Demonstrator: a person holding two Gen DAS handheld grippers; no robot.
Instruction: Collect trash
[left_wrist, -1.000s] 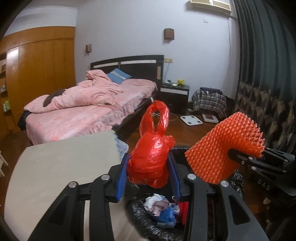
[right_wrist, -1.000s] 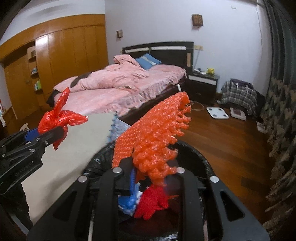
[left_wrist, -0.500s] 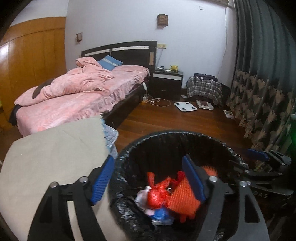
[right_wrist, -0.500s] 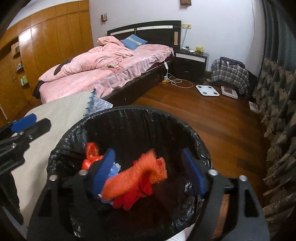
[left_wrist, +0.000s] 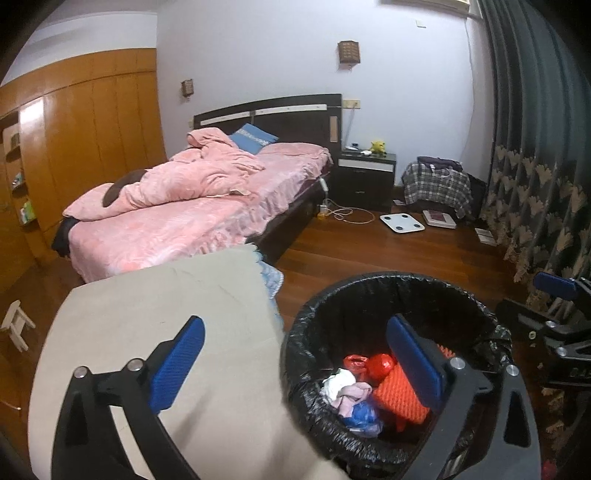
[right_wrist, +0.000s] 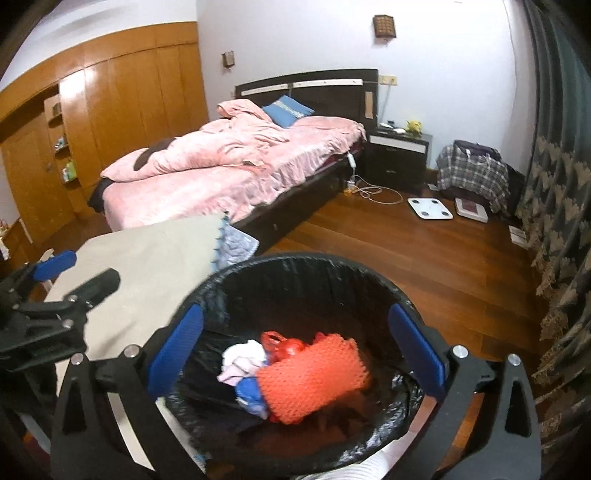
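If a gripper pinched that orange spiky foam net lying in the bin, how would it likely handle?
The orange foam net probably squashes easily: its open mesh looks soft. It seems light, resting atop crumpled trash in the black-lined bin without sinking. Its nubby surface should grip the blue pads rather than slip.

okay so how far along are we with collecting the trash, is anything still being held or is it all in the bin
Done: the orange foam net and the red plastic bag lie inside the black-lined trash bin with other scraps. In hand: nothing; the left gripper and right gripper have their jaws opening with nothing between the pads. Left: no loose trash shows on the beige table, though most of the room lies beyond it.
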